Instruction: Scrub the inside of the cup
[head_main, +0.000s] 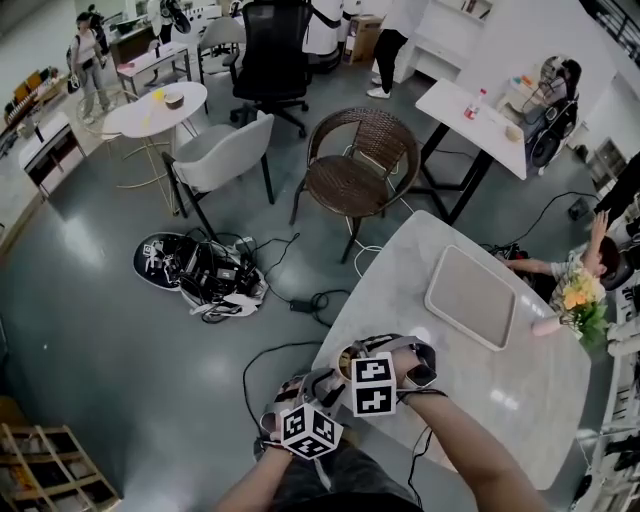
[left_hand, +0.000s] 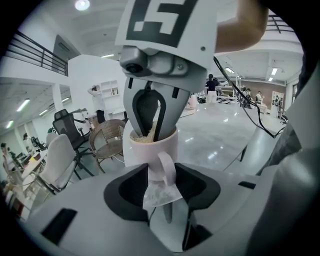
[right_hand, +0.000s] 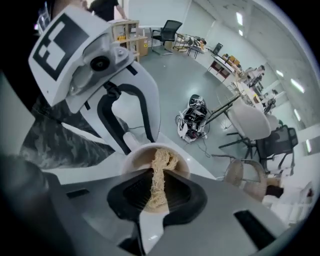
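Gripping the cup (left_hand: 150, 147) by its handle (left_hand: 167, 167), my left claw (left_hand: 161, 170) has its dark pads closed in against the loop from either side. The white cup body stands just beyond the pads, its mouth facing up. A pale speckled scrap shows just below the handle between the pads; I cannot tell what it is.

My right claw (right_hand: 159, 175) comes down into the cup from above, pointing straight at its mouth. It is closed on a beige, stringy scrubber (right_hand: 161, 162). The strands are pinched between the ribbed pads, and their far end bunches up inside the cup, against the far side of its inner wall. In the left gripper view the right claw's two grey jaws dip below the rim with the fibres showing beside them.

From my head view, both claws meet at the near left corner of the white marble table (head_main: 500, 400), close to its edge, their marker cubes facing up. The cup sits between them; I cannot tell whether its base rests on the table. A pale rectangular tray (head_main: 470, 297) lies farther along the table, well apart from the cup. A bunch of yellow flowers (head_main: 582, 300) stands by the right edge. A wicker chair (head_main: 355, 170) stands on the floor beyond the table's far end.
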